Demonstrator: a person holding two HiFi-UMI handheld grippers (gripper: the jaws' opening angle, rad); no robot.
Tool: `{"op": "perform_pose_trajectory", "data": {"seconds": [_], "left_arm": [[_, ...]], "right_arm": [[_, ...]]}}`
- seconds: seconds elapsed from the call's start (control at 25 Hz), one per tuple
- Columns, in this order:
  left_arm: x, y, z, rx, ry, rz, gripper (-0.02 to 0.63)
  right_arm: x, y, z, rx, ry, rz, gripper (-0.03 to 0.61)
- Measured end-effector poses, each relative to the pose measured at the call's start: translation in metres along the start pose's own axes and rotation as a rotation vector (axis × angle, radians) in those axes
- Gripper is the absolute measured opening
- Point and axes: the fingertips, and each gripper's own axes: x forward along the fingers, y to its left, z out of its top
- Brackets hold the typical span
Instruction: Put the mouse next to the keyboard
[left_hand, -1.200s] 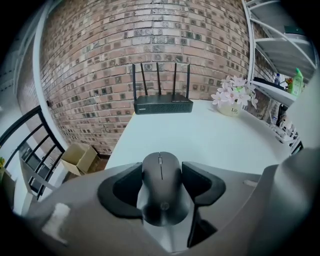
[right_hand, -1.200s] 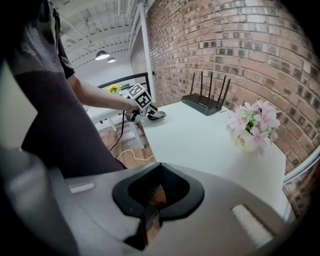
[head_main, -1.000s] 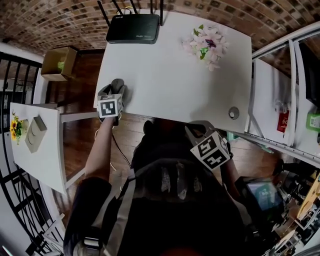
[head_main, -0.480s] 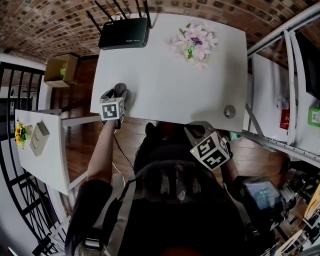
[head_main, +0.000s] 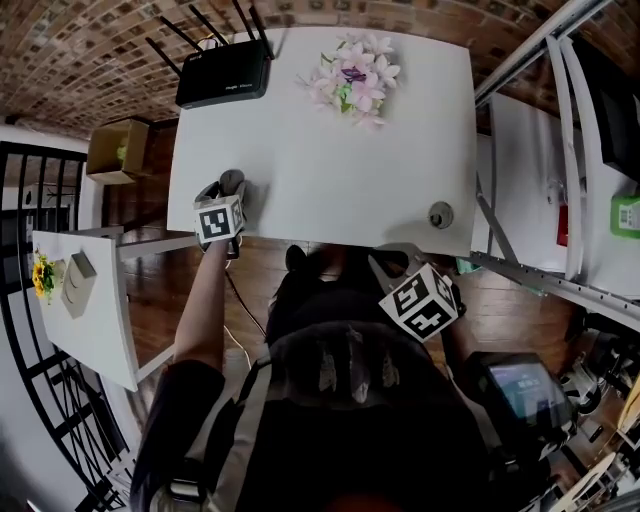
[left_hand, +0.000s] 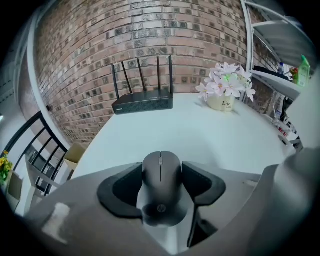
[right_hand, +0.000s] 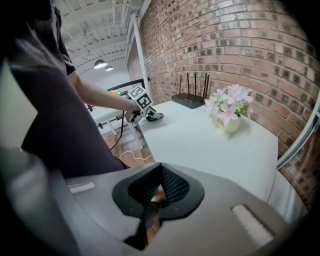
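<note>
Where the person's dark torso (head_main: 340, 420) fills the bottom of the head view, the right gripper (right_hand: 151, 197) is held closest to the body, short of the table edge. Its two black pads (right_hand: 172, 187) are pressed together with nothing between them.

Next out, the left gripper (left_hand: 161, 186) reaches over the near left corner of the white table (head_main: 330, 160). Its pads (left_hand: 122, 187) clamp the two long sides of the dark mouse (left_hand: 160, 167), whose scroll wheel points away from the person. Whether the mouse rests on the tabletop cannot be told.

Near the table's right front corner sits a round grey grommet (head_main: 440, 214). Towards the back, a pot of pink and white flowers (head_main: 352, 82) stands right of centre. A black router (head_main: 222, 74) with four upright antennas occupies the back left corner, well apart from the mouse. Behind both rises a brick wall (left_hand: 150, 35).

Left of the table, on the wooden floor (head_main: 150, 210), stand a cardboard box (head_main: 118, 150) and a smaller white side table (head_main: 95, 320).
</note>
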Motion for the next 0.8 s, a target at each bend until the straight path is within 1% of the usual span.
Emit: {"op": "perform_pose_trajectory", "data": {"seconds": [0.16, 0.24, 0.32, 0.48, 0.56, 0.68, 0.8], "left_arm": [[-0.001, -0.001, -0.002, -0.018, -0.017, 0.019, 0.256], [-0.001, -0.005, -0.001, -0.02, -0.003, 0.016, 0.255], [-0.002, -0.014, -0.002, -0.004, 0.011, 0.008, 0.255], [-0.004, -0.028, -0.001, -0.006, 0.002, 0.003, 0.255], [-0.003, -0.033, -0.001, -0.003, -0.001, -0.007, 0.255], [-0.003, -0.042, -0.002, 0.026, 0.007, -0.039, 0.255], [-0.003, -0.048, -0.002, 0.035, -0.011, -0.06, 0.256]], "right_arm": [[-0.006, 0.003, -0.016, -0.001, 0.008, 0.028, 0.006], [-0.007, 0.004, -0.021, -0.02, 0.014, 0.048, 0.006], [-0.007, 0.005, -0.024, -0.048, 0.022, 0.065, 0.006], [-0.007, 0.009, -0.028, -0.078, 0.031, 0.093, 0.006], [-0.007, 0.011, -0.029, -0.093, 0.038, 0.098, 0.006], [-0.006, 0.015, -0.028, -0.1, 0.051, 0.099, 0.006], [-0.002, 0.021, -0.023, -0.097, 0.066, 0.09, 0.006]]}}
